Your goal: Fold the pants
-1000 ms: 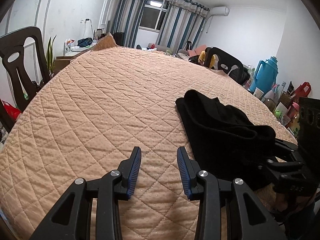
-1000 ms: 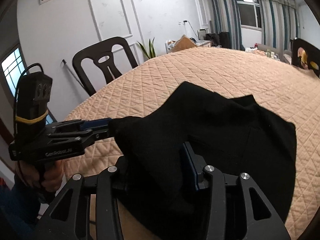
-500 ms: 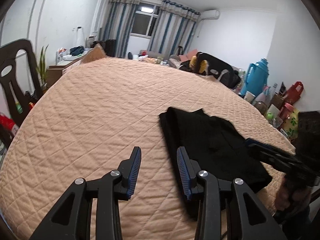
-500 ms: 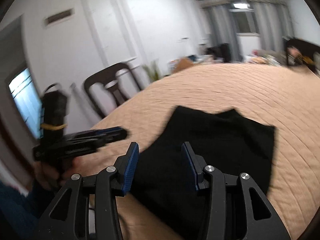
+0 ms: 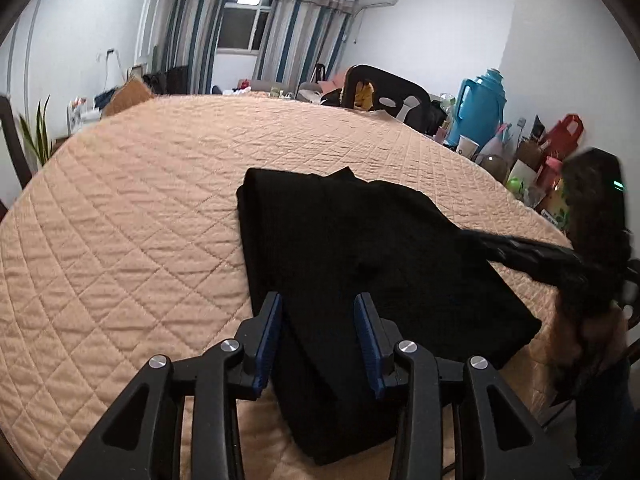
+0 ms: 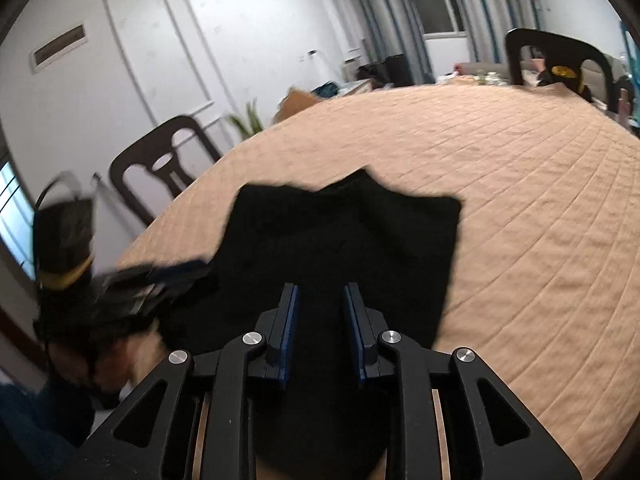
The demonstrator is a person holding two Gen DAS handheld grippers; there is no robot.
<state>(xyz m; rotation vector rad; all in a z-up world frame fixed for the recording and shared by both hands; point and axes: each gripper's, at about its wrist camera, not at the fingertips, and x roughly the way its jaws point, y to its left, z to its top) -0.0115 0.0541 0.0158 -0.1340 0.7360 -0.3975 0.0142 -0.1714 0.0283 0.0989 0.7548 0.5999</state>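
The black pants [image 5: 360, 256] lie folded flat on the quilted peach table cover [image 5: 120, 220] near its front edge. My left gripper [image 5: 318, 330] is open and empty, just above the pants' near left part. My right gripper [image 6: 320, 322] is open and empty above the pants [image 6: 344, 236] at their near edge. In the left wrist view the right gripper [image 5: 520, 254] shows blurred at the pants' right side. In the right wrist view the left gripper [image 6: 152, 278] shows blurred at the pants' left side.
Dark chairs stand at the table's left [image 6: 160, 168] and far side [image 5: 384, 92]. A blue thermos [image 5: 480, 108] and several small items crowd a surface at the right. A plant [image 5: 38, 136] stands at the left wall.
My right gripper let go of the pants and opened. The pants dropped flat onto the cover. My left gripper moved right, over the pants. Both views are blurred from motion.
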